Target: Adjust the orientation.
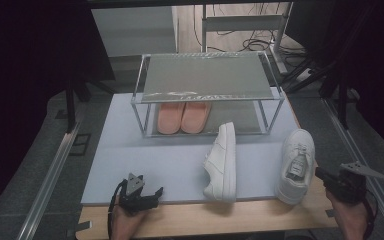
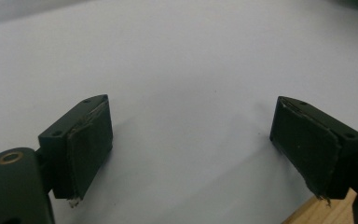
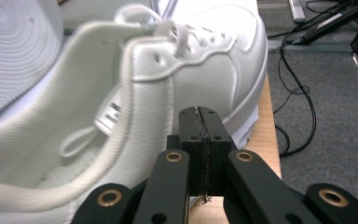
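In the high view the right tongs [image 1: 321, 175] sit just beside the upright white sneaker [image 1: 296, 165] at the tabletop's [image 1: 145, 165] right edge, while the left tongs [image 1: 152, 192] rest near the front edge, well apart from the second sneaker [image 1: 221, 162] lying on its side. The left gripper view shows those tongs [image 2: 191, 154] wide open over the bare pale mat [image 2: 182, 65]. In the right gripper view the tongs [image 3: 200, 121] are pressed closed on nothing, right beside the sneaker's [image 3: 186, 70] side.
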{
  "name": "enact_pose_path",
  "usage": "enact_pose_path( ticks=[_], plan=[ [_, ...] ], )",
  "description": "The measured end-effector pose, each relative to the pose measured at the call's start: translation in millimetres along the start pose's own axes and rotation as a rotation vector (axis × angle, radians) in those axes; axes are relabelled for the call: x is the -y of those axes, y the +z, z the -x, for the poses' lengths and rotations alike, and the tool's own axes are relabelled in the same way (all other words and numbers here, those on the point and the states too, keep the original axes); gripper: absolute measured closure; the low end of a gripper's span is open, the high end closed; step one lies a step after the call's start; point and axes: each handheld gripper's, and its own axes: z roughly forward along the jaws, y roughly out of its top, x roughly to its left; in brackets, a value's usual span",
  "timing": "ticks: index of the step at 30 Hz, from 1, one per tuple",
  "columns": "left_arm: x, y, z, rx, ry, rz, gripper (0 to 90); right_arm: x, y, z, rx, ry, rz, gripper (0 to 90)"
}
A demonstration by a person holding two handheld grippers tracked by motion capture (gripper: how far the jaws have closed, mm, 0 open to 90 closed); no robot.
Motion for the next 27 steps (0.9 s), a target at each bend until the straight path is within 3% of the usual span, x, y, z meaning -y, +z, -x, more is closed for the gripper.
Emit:
enact_pose_path(
  ticks=[10, 20, 27],
  plan=[
    [0.0, 0.0, -0.1, 0.0, -0.001, 0.0, 12.9, -17.3, -15.8, -22.6, -0.055, -0.027, 0.024, 89.8],
    [0.0, 0.0, -0.1, 0.0, -0.001, 0.0, 12.9, -25.0, -12.7, -53.5, -0.129, -0.079, 0.046, 89.9],
    [0.0, -0.1, -0.1, 0.0, -0.001, 0.0, 13.0, -25.7, -3.5, -78.7, -0.18, -0.13, 0.02, 89.8]
  ],
)
